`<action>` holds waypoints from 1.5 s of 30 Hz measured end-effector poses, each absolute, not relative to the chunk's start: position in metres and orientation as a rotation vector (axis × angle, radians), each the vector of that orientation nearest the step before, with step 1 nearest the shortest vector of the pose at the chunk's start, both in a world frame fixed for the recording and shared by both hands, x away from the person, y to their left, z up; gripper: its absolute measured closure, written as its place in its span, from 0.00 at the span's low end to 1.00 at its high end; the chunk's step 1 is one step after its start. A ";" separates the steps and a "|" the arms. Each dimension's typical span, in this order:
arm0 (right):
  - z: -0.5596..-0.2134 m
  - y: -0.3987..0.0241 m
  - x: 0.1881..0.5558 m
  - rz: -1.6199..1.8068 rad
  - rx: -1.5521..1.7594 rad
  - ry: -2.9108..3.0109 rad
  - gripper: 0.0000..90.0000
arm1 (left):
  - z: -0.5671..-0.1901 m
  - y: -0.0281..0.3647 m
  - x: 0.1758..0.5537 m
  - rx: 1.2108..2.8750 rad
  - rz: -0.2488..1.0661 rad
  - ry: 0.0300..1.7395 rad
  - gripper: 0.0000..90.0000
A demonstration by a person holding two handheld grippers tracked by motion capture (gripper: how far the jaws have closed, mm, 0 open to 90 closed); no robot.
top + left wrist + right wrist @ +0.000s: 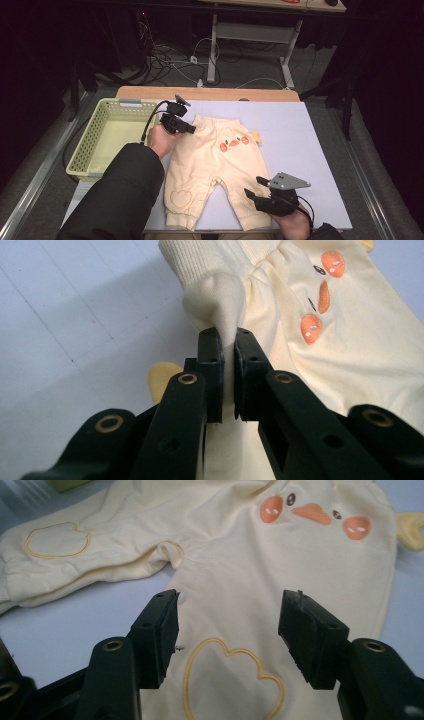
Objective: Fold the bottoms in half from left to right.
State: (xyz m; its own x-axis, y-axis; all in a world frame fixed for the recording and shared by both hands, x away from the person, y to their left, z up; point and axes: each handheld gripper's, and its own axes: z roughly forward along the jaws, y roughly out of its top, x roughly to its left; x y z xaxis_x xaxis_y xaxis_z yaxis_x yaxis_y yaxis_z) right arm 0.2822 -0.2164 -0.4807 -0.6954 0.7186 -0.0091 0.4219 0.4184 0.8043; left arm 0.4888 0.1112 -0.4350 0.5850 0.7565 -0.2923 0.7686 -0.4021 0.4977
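Left gripper (227, 340): pinching waistband fold of pale yellow cotton baby trousers (215, 160).
Right gripper (227, 630): spread above heart-stitched leg.

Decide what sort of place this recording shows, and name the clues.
Probably a lab or workshop set up for recording: a table with baby pants and a basket, cables on the floor, and a desk frame behind.

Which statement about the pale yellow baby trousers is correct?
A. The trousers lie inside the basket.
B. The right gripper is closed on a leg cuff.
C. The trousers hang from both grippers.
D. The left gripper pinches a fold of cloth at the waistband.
D: in the left gripper view, the left gripper has its jaws closed on a fold of the trousers at the ribbed waistband.
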 end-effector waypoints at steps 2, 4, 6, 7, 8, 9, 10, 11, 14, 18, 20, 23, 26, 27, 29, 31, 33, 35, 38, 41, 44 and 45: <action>-0.480 -0.208 0.283 1.160 0.974 2.345 0.49 | -0.435 0.112 0.489 2.212 -0.030 1.205 0.91; -0.479 -0.199 0.283 1.160 0.974 2.371 0.50 | -0.434 0.112 0.488 2.207 -0.032 1.199 0.91; -0.479 -0.189 0.284 1.153 0.977 2.407 0.52 | -0.434 0.112 0.488 2.205 -0.032 1.195 0.91; -0.479 -0.184 0.285 1.145 0.982 2.428 0.53 | -0.434 0.113 0.489 2.205 -0.032 1.193 0.91; -0.479 -0.178 0.286 1.138 0.976 2.449 0.54 | -0.435 0.113 0.489 2.205 -0.032 1.192 0.91; -0.479 -0.172 0.286 1.126 0.972 2.472 0.55 | -0.435 0.113 0.489 2.205 -0.033 1.192 0.91; -0.480 -0.166 0.287 1.113 0.965 2.494 0.55 | -0.435 0.114 0.489 2.204 -0.033 1.191 0.91; -0.480 -0.160 0.287 1.104 0.959 2.514 0.55 | -0.435 0.114 0.489 2.206 -0.032 1.189 0.91; -0.482 -0.143 0.290 1.082 0.935 2.573 0.57 | -0.436 0.114 0.490 2.205 -0.030 1.195 0.91; -0.484 -0.122 0.292 1.057 0.910 2.639 0.58 | -0.437 0.116 0.491 2.205 -0.030 1.195 0.91; -0.484 -0.113 0.294 1.047 0.886 2.671 0.59 | -0.438 0.117 0.492 2.201 -0.030 1.199 0.90; -0.485 -0.099 0.294 1.037 0.861 2.715 0.59 | -0.439 0.118 0.493 2.197 -0.033 1.205 0.91; -0.485 -0.085 0.293 1.032 0.836 2.755 0.60 | -0.440 0.118 0.493 2.198 -0.036 1.206 0.90; -0.485 -0.081 0.293 1.029 0.824 2.767 0.60 | -0.440 0.118 0.494 2.199 -0.036 1.206 0.91; -0.487 -0.072 0.292 1.026 0.803 2.791 0.60 | -0.441 0.119 0.494 2.196 -0.037 1.210 0.90; -0.487 -0.065 0.291 1.013 0.783 2.813 0.60 | -0.441 0.119 0.494 2.194 -0.037 1.210 0.90; -0.488 -0.058 0.290 1.004 0.771 2.830 0.60 | -0.441 0.119 0.494 2.197 -0.038 1.207 0.90; -0.488 -0.054 0.290 1.000 0.759 2.846 0.60 | -0.441 0.120 0.495 2.197 -0.039 1.206 0.90; -0.489 -0.046 0.289 0.988 0.748 2.866 0.60 | -0.442 0.120 0.495 2.198 -0.041 1.205 0.90; -0.492 -0.040 0.288 0.957 0.731 2.888 0.59 | -0.442 0.120 0.495 2.200 -0.042 1.204 0.90; -0.495 -0.035 0.287 0.922 0.720 2.908 0.61 | -0.442 0.120 0.495 2.202 -0.042 1.202 0.90; -0.497 -0.033 0.287 0.896 0.720 2.926 0.61 | -0.443 0.120 0.495 2.202 -0.042 1.201 0.90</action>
